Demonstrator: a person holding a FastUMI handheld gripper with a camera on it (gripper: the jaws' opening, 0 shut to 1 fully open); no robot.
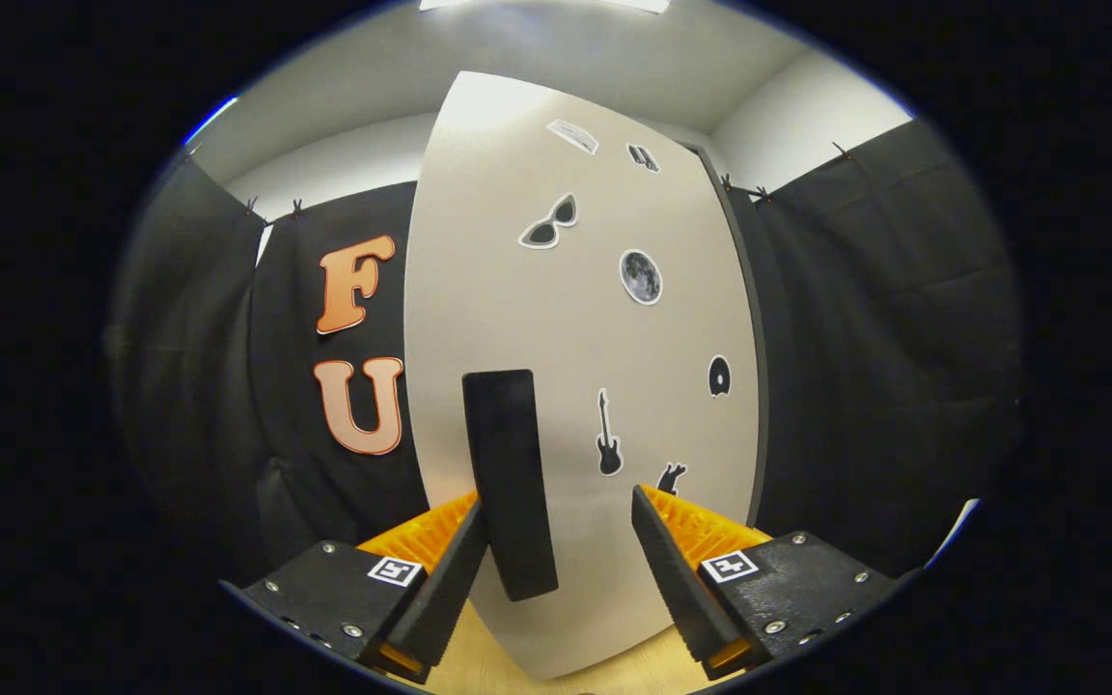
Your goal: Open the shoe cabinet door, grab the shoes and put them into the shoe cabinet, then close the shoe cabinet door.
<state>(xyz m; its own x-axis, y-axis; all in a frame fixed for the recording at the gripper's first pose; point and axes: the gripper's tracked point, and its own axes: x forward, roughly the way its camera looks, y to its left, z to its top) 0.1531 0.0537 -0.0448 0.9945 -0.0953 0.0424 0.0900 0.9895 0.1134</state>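
The shoe cabinet door [614, 338] stands right in front of me, a pale panel with several small dark stickers on it. Its black upright handle [508, 463] sits low on the door. My gripper [558, 497] is open around that handle, which lies between the fingers. It is close against the left finger, and a wide gap separates it from the right finger. Whether the left finger touches the handle I cannot tell. A dark strip [754, 386] runs down the door's right edge. Whether the door is fully shut or slightly ajar is unclear.
Black cloth walls [884, 338] hang on both sides of the door and behind it. A white wall and ceiling [537, 58] show above. A light wooden surface [479, 666] lies under the fingers at the door's foot.
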